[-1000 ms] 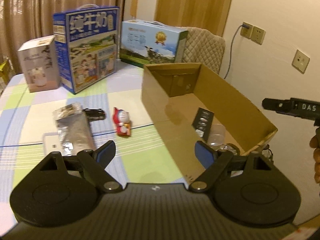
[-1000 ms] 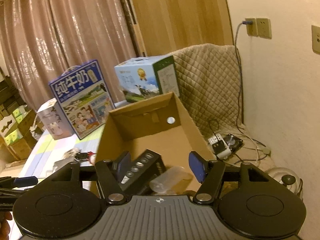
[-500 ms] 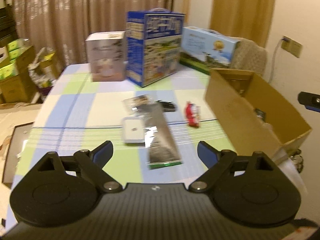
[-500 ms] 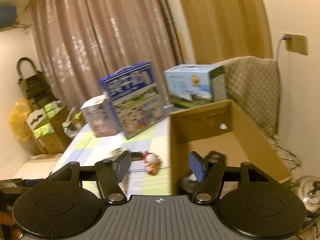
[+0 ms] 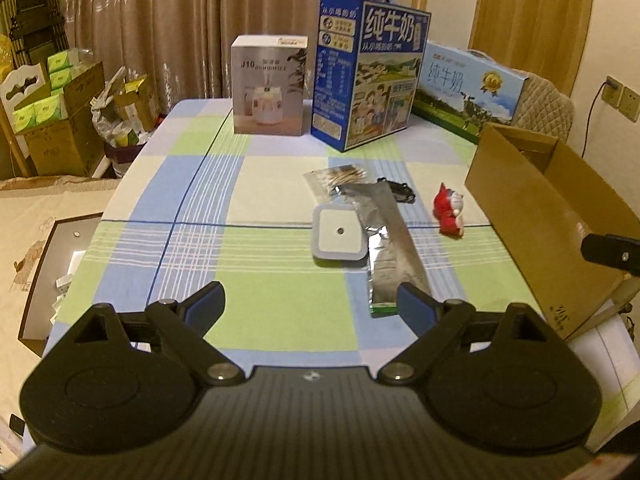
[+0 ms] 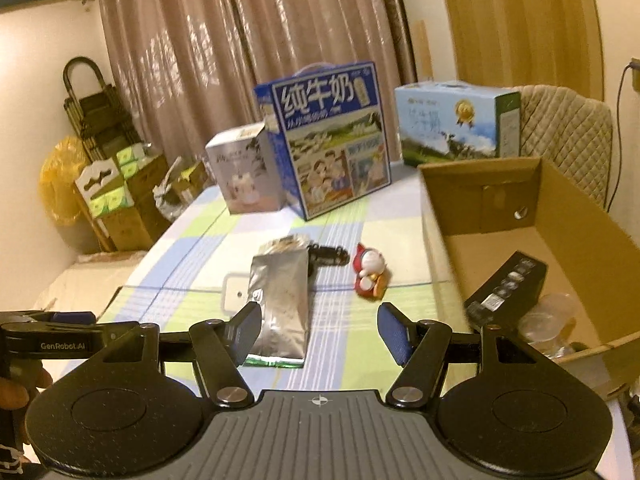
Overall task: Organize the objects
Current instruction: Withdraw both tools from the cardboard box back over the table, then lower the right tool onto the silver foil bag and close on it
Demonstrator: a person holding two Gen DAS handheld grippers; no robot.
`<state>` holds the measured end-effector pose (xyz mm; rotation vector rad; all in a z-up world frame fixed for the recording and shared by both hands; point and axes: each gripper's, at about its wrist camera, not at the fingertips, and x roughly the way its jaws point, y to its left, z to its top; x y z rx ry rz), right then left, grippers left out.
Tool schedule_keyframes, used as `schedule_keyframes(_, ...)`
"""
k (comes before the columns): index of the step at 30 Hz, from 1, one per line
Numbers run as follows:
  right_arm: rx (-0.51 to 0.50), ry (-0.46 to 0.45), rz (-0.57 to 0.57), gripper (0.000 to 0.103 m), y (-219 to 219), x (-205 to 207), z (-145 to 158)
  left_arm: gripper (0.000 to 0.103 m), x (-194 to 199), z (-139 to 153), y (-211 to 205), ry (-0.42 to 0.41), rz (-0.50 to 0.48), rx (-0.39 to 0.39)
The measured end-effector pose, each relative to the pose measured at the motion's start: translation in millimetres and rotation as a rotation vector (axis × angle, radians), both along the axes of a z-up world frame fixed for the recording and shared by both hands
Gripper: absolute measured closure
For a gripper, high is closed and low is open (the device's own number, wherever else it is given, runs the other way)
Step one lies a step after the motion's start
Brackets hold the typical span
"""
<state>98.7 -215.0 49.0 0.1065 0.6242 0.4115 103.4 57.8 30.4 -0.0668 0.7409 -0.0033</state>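
On the checked tablecloth lie a silver foil pouch [image 5: 390, 240] [image 6: 282, 300], a white square device [image 5: 339, 236] [image 6: 234, 298], a clear packet of sticks [image 5: 336, 178], a black clip-like item [image 5: 398, 190] [image 6: 328, 256] and a red-and-white figurine [image 5: 450, 212] [image 6: 370, 272]. An open cardboard box [image 5: 536, 216] [image 6: 576, 216] at the right holds a black box [image 6: 506, 284] and a clear plastic cup [image 6: 548, 320]. My left gripper [image 5: 310, 304] is open and empty above the table's near edge. My right gripper [image 6: 320, 332] is open and empty, short of the pouch.
At the table's far end stand a white carton [image 5: 270, 84], a tall blue milk carton [image 5: 368, 72] and a long light-blue milk carton [image 5: 470, 88]. A padded chair [image 6: 568, 136] is behind the box. Boxes and bags [image 5: 60, 120] crowd the floor at left.
Both grippers have swung left, away from the cardboard box, and pulled back. They now face the items on the table. Both stay open and empty.
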Motion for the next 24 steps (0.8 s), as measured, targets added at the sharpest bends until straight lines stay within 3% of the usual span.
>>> schedule_keyframes(14, -0.016, 0.073, 0.027, 0.041, 44.8, 45.7, -53.3, 0.012, 35.6, -47.1, 17.0, 0.045, 0.014, -0.012)
schedule_keyframes(24, -0.022, 0.146, 0.034, 0.041, 59.1, 69.9, -85.4, 0.01, 62.2, -61.2, 33.1, 0.037, 0.046, -0.01)
